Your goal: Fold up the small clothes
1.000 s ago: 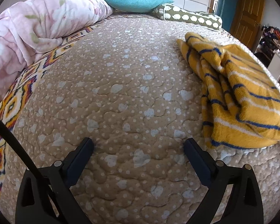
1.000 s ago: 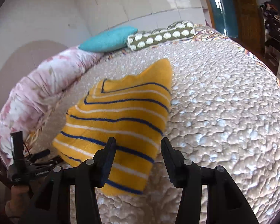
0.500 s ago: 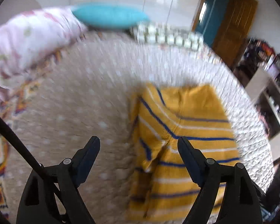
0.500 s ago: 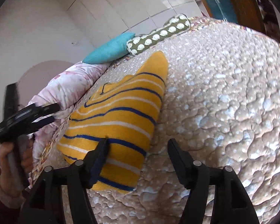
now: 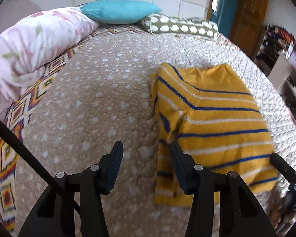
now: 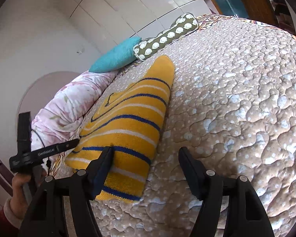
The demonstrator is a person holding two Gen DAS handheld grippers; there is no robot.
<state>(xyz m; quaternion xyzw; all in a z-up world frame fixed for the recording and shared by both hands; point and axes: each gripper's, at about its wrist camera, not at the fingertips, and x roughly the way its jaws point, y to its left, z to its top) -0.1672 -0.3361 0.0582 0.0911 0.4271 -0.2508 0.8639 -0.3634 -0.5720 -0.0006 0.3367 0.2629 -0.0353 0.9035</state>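
Note:
A yellow sweater (image 5: pixel 217 118) with blue and white stripes lies folded on the beige quilted bed cover (image 5: pixel 88 98), right of centre in the left wrist view. My left gripper (image 5: pixel 146 154) hovers over the cover just left of the sweater's near edge. Its jaws are closing with only bedspread between them. In the right wrist view the sweater (image 6: pixel 132 118) lies at centre left. My right gripper (image 6: pixel 146 158) is low at its near right corner, open, with its left finger over the cloth and its right finger over the cover. Neither gripper holds anything.
A pink floral duvet (image 5: pixel 29 55) is bunched along the left. A teal pillow (image 5: pixel 118 11) and a green spotted cushion (image 5: pixel 179 26) lie at the head. Shelves (image 5: pixel 286 75) and a wooden door (image 5: pixel 248 11) stand to the right. A hand (image 6: pixel 19 181) holds the left tool.
The left gripper rose and swung right toward the sweater while its jaws narrowed. The right gripper sank, rolled and widened its jaws. The sweater stayed put.

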